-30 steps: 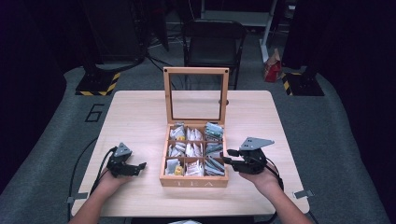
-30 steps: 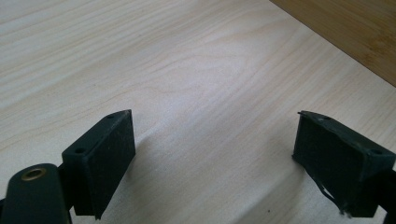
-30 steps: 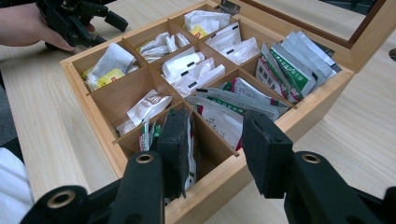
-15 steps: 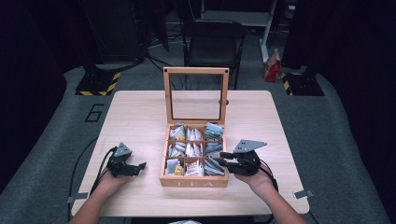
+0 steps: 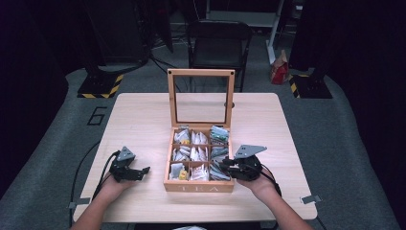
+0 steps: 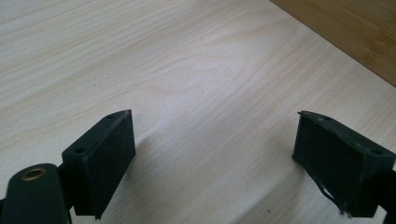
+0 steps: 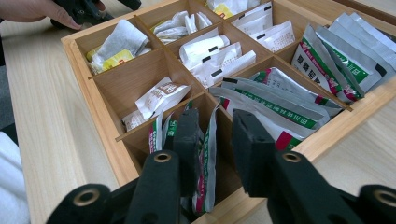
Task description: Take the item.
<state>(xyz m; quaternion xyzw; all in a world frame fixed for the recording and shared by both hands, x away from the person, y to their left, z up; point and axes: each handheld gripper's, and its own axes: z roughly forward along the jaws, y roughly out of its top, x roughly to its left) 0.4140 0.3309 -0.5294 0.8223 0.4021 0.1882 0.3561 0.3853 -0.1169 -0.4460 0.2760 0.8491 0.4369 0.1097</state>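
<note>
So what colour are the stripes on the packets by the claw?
Green and red stripes on silvery packets, best in the right gripper view, by the right claw.

upright lid (image 5: 201, 93) blocks box's (image 5: 198, 186) rear

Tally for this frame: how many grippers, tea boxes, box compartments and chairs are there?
Grippers: 2 (left gripper, right gripper)
Tea box: 1
Compartments in the box: 9
Chair: 1
Total: 13
</note>
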